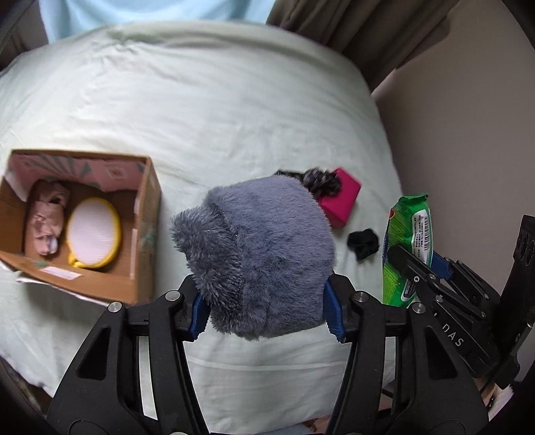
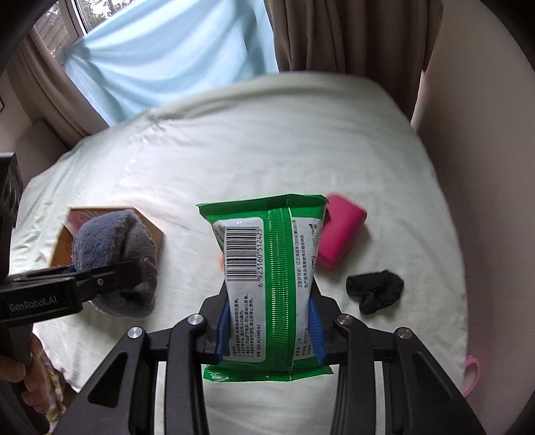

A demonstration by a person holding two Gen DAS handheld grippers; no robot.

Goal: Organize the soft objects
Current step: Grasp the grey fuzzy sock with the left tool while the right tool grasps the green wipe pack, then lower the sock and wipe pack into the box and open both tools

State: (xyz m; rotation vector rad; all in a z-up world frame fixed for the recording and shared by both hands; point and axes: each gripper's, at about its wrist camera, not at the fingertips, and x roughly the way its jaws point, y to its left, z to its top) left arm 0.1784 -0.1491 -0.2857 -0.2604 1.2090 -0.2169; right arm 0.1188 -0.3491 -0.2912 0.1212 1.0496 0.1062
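My left tool [image 1: 265, 311] pinches the grey plush hat [image 1: 257, 254]; the cardboard box [image 1: 147, 234] lies to its left, nearer than to my right tool [image 2: 269, 331], clamping the green wipes pack [image 2: 267, 267].

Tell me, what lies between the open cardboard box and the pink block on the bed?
Only bare pale bedsheet, though the held fluffy grey hat hides part; left wrist view.

A bed [image 2: 267, 140] with a pale, faintly green, wrinkled sheet fills most of the scene. At its far side hang brown curtains [image 2: 334, 33] beside a light blue cloth [image 2: 167, 57] — daylight glows through it. A window [image 2: 87, 13] shows at the far left, a plain beige wall [image 2: 485, 134] on the right.
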